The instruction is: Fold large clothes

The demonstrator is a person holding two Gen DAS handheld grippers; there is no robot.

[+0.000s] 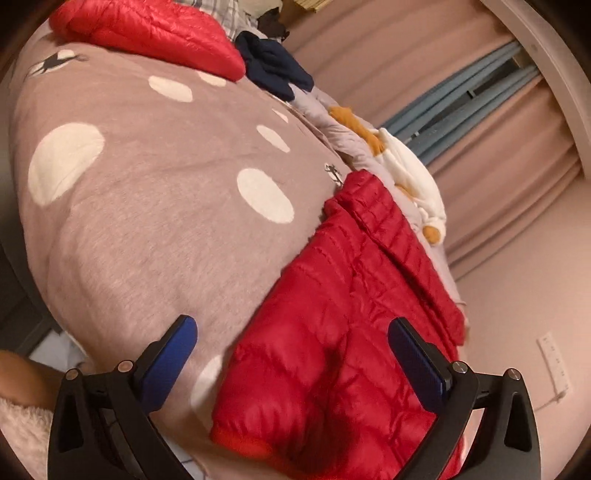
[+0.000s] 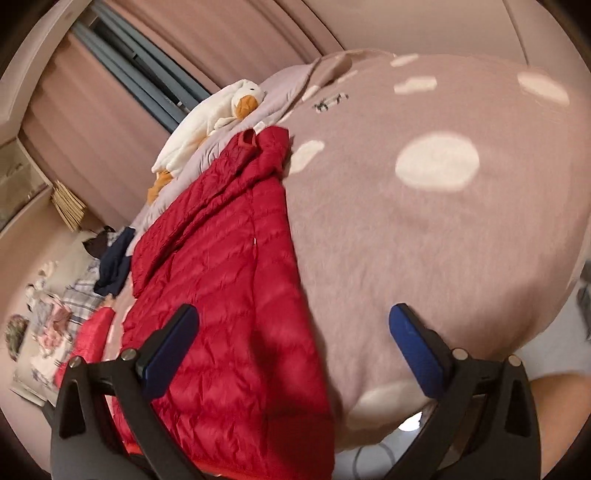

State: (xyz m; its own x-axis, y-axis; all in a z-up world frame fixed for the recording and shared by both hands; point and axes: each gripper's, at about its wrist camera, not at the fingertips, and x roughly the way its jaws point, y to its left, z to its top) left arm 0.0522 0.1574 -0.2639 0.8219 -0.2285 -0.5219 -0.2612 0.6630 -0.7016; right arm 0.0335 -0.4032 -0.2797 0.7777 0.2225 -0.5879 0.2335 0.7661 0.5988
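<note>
A red quilted puffer jacket (image 1: pixel 343 325) lies flat on a mauve blanket with white dots (image 1: pixel 155 206). It also shows in the right wrist view (image 2: pixel 229 280), its collar at the far end. My left gripper (image 1: pixel 291 350) is open and empty, held just above the jacket's near hem. My right gripper (image 2: pixel 293 343) is open and empty above the jacket's near right edge, where it meets the blanket (image 2: pixel 424 236).
A second red padded garment (image 1: pixel 147 33) and a dark navy garment (image 1: pixel 273 66) lie at the far end of the bed. A white and orange duck plush (image 2: pixel 221 110) lies by the pink curtains (image 1: pixel 461 122). More clothes (image 2: pixel 55 317) are piled at the left.
</note>
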